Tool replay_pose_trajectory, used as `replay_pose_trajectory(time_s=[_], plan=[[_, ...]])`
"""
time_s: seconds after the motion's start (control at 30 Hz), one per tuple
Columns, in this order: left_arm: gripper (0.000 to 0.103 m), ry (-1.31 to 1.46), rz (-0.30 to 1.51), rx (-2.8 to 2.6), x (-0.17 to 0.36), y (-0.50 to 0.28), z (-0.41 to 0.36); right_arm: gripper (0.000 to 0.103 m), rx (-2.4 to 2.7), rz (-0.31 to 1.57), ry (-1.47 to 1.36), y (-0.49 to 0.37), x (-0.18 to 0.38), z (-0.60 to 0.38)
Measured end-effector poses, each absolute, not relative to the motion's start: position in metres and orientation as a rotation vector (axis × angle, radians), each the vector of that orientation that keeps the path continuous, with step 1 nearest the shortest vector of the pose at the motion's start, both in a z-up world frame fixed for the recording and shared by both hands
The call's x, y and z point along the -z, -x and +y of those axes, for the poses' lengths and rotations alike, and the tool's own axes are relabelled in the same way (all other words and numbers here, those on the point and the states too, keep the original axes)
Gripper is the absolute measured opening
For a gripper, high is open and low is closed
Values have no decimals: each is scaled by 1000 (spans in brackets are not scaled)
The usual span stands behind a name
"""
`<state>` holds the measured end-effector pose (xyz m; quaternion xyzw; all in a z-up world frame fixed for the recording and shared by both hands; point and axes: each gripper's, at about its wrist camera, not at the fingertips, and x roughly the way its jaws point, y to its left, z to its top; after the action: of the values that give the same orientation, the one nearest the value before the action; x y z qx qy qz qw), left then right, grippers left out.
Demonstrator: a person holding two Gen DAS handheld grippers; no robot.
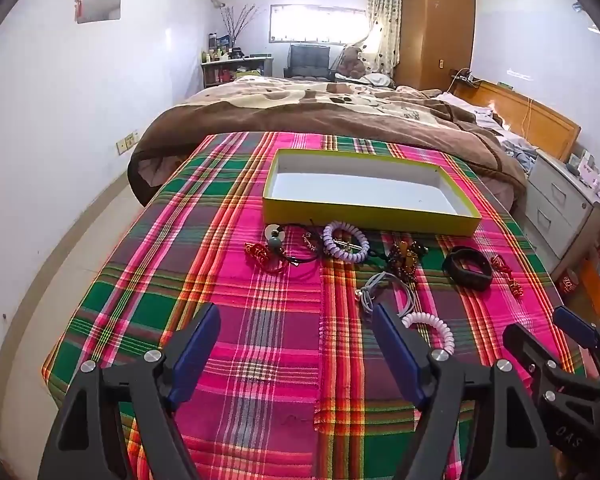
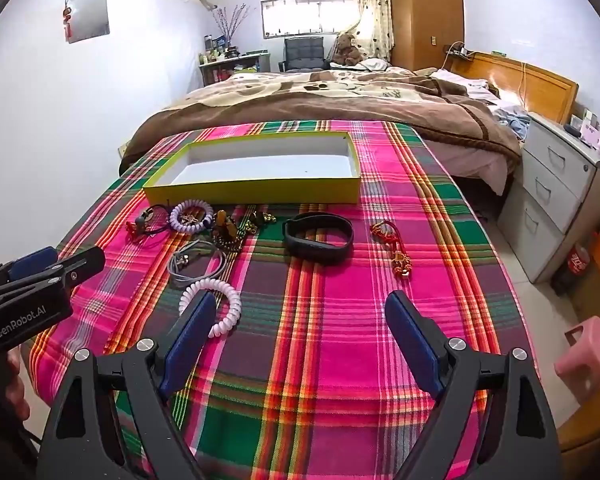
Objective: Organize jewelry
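Note:
An empty yellow-green box with a white inside [image 1: 370, 218] [image 2: 260, 190] sits on the plaid cloth. In front of it lie a lilac coil bracelet [image 1: 346, 241] [image 2: 191, 216], a pink coil bracelet [image 1: 436, 330] [image 2: 216, 306], a grey cord [image 1: 388, 292] [image 2: 198, 262], a black band [image 1: 467, 268] [image 2: 319, 238], amber beads [image 1: 404, 258] [image 2: 226, 232], and red knot charms [image 1: 506, 274] [image 2: 394, 248]. My left gripper [image 1: 296, 316] is open and empty, near the grey cord. My right gripper [image 2: 300, 304] is open and empty, its left finger over the pink coil.
A plaid-covered table [image 1: 260, 360] stands against a bed with a brown blanket [image 1: 320, 112]. A grey drawer cabinet [image 2: 552, 200] and a pink stool [image 2: 588, 354] stand to the right. The white wall is on the left.

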<state>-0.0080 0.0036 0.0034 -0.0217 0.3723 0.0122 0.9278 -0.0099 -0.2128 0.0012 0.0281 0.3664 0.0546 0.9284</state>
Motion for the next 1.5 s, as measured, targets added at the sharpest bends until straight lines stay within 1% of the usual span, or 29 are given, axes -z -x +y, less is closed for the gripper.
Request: replay_pose_trajectory(time_s=[1.5], plan=[[78,63,765,-15,-9,18,5,87,-116,749,-69,14,1,-213]])
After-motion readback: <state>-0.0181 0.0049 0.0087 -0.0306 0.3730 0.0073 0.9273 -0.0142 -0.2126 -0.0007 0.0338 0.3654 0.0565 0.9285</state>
